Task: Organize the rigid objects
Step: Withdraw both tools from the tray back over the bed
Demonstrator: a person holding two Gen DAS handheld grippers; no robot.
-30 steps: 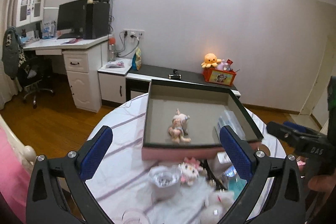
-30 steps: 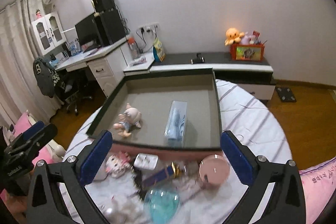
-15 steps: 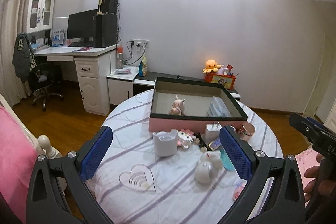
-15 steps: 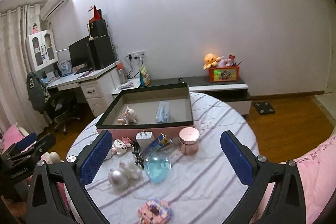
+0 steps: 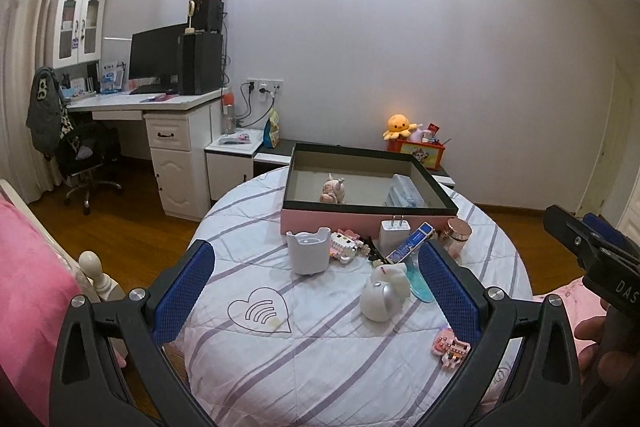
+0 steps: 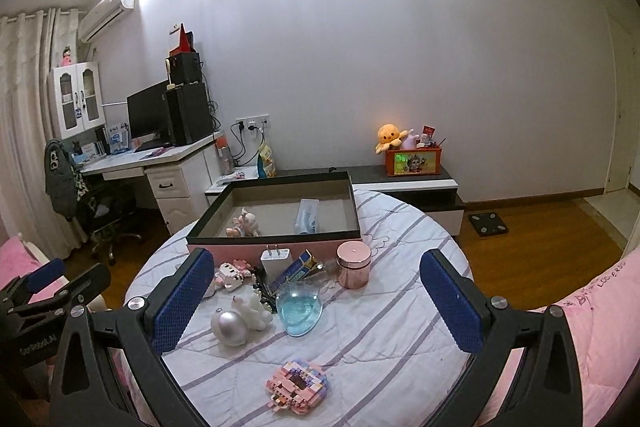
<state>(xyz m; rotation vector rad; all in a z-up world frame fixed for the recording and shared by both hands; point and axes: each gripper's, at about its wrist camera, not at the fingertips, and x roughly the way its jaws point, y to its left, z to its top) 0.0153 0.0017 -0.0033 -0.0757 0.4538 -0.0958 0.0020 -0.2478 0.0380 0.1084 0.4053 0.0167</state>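
A pink box with a dark rim [image 5: 362, 221] [image 6: 280, 241] stands at the far side of the round table [image 5: 320, 367]; a small doll [image 5: 334, 189] and a clear packet [image 6: 307, 215] lie in it. In front lie a white cup [image 5: 308, 251], a white charger [image 6: 275, 259], a rose-gold jar [image 6: 353, 265], a blue glass dish [image 6: 300, 309], a silver and white toy [image 6: 240, 317] and a pink brick model [image 6: 297, 385]. My left gripper [image 5: 316, 295] and right gripper [image 6: 316, 301] are open, empty, held back above the near table edge.
A heart-shaped coaster [image 5: 260, 313] lies at the table's near left. A desk with monitor [image 5: 160, 67] and office chair [image 5: 86, 155] stand far left. A low cabinet [image 6: 408, 183] with toys runs along the wall. Pink bedding [image 6: 592, 327] lies right.
Both grippers have pulled back and away from the box; the whole table with its loose objects has come into view. Both stay open and empty.
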